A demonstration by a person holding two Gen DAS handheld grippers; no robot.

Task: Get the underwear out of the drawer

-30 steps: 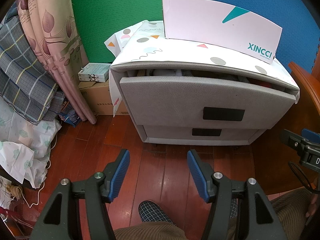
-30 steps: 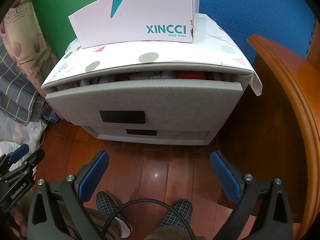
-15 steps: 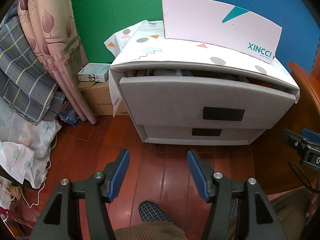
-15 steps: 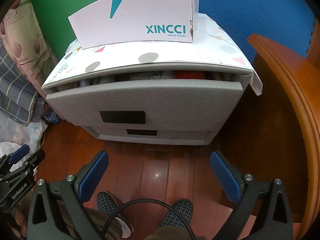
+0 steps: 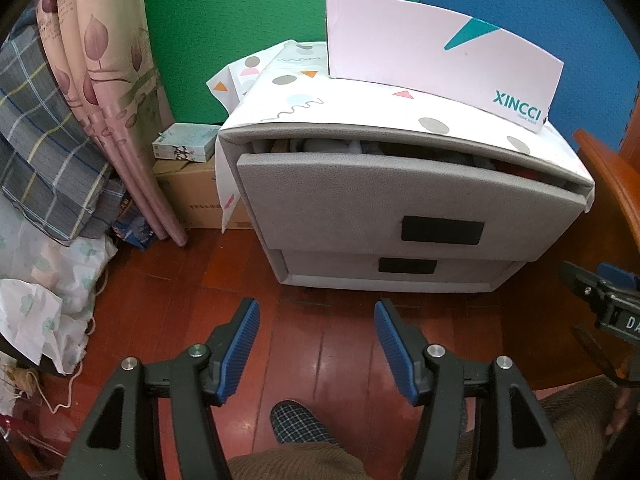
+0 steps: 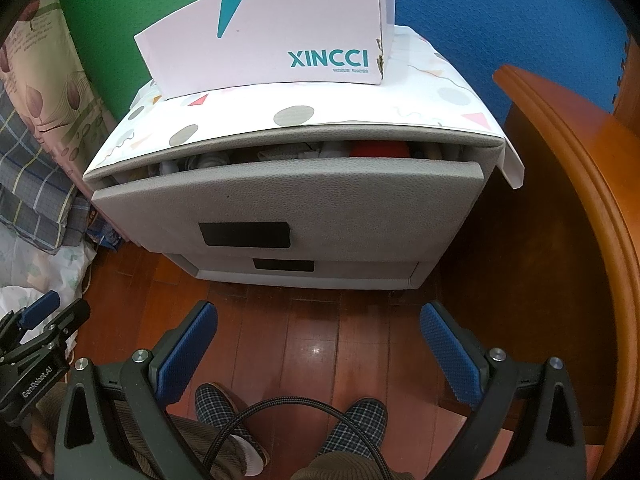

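Your feet: two checked slippers [image 6: 366, 420] sit on the red wooden floor [image 6: 320, 332], closest to you, below both claws.
Your left claw: the left gripper [image 5: 317, 344] hangs over bare floor with its blue pads [image 5: 240, 344] parted to a middling gap, nothing between them.
Your right claw: the right gripper [image 6: 318, 354] is spread wider, also empty, over the boards short of the cabinet.
Cabinet: the grey bedside cabinet [image 6: 408, 276] stands just beyond both claws, well clear of the fingertips.
Top drawer: the top drawer [image 6: 288, 208] is pulled out a little; you can see into the slot above its front panel.
Underwear: folded clothing [image 6: 320, 150] fills that slot, pale pieces with a red garment [image 6: 378, 148] toward your right; which piece is underwear you cannot tell from here.
Lower drawer: the lower drawer [image 5: 400, 268] is closed.
On top: a white XINCCI shoebox [image 6: 272, 44] rests on a patterned paper sheet [image 6: 240, 120] covering the cabinet.
Behind: green and blue foam wall mats [image 5: 240, 12].
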